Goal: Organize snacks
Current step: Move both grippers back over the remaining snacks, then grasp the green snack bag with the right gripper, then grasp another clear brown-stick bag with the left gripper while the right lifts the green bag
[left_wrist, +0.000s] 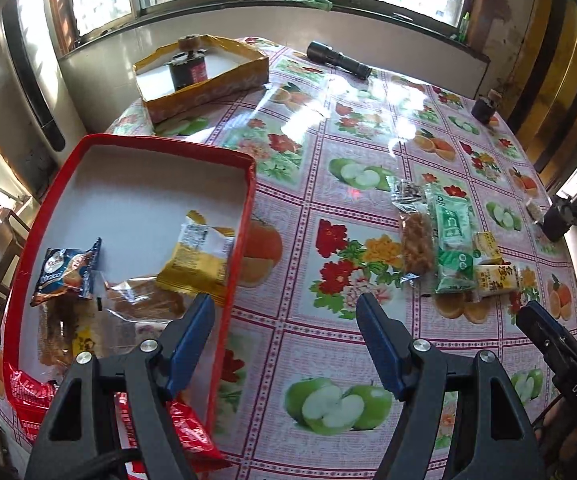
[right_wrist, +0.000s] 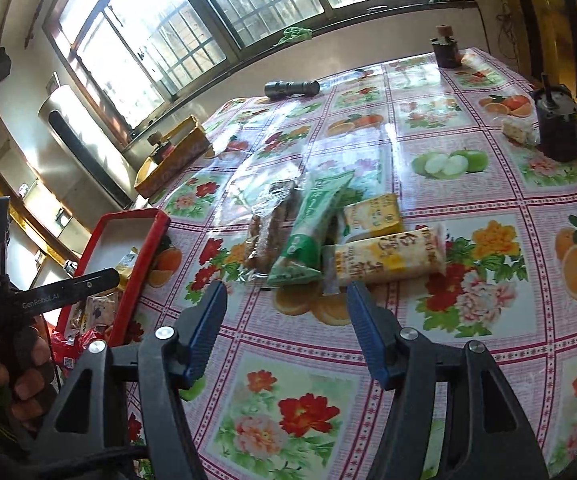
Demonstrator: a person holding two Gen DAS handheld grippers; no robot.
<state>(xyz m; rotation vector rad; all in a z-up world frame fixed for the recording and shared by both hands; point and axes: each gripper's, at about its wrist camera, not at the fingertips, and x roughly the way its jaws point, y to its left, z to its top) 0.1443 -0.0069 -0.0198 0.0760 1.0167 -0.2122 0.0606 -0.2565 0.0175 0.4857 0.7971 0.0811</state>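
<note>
On the fruit-print tablecloth, at far left, a red tray is seen with its near corner reaching the table edge. Several wrapped snacks are held inside it: a blue packet, a clear-wrapped cake and a yellow packet leaning against the right wall. Red wrappers are seen at the tray's near end. Behind the tray a yellow box is placed, with a dark jar inside.

The left gripper is held above the tray's right wall, one finger over the tray and the other over the cloth. Its jaws are spread wide and nothing is gripped between them.

Toward the middle of the table a loose pile of snacks is laid: a brown bar in clear wrap, a green packet and two yellow packets touching one another. The pile is well apart from the tray.

The right gripper is held just short of this pile, tilted down toward it. Its jaws are parted about halfway; no snack is between the pads and none is touched.

Farther back, a black torch is laid near the window side. At far right, a dark can is stood, with a small wrapped snack beside it.
</note>
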